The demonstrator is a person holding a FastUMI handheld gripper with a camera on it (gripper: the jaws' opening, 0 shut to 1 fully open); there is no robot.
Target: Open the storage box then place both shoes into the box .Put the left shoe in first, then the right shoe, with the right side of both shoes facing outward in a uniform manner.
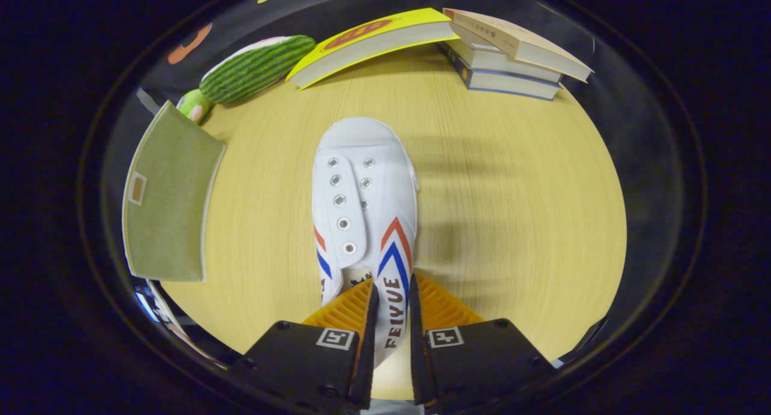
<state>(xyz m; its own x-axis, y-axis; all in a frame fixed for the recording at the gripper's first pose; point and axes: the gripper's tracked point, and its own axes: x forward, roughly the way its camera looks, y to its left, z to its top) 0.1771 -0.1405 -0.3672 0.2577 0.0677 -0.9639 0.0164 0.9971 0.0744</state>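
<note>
A pale wooden tabletop fills the booth; at its left lies the olive-green fabric storage box, seemingly still flat, with a striped green plush toy behind; centrally the gripper pinches the heel-side wall of a white canvas shoe, likely for lifting; stacked books sit beyond, leaving bare wood rightward for manoeuvre.

Gripper pinching the heel-side wall of a white shoe, toe pointing toward the worktop's far edge. Stacked books sitting at far right corner; green storage box lying along left edge.
</note>
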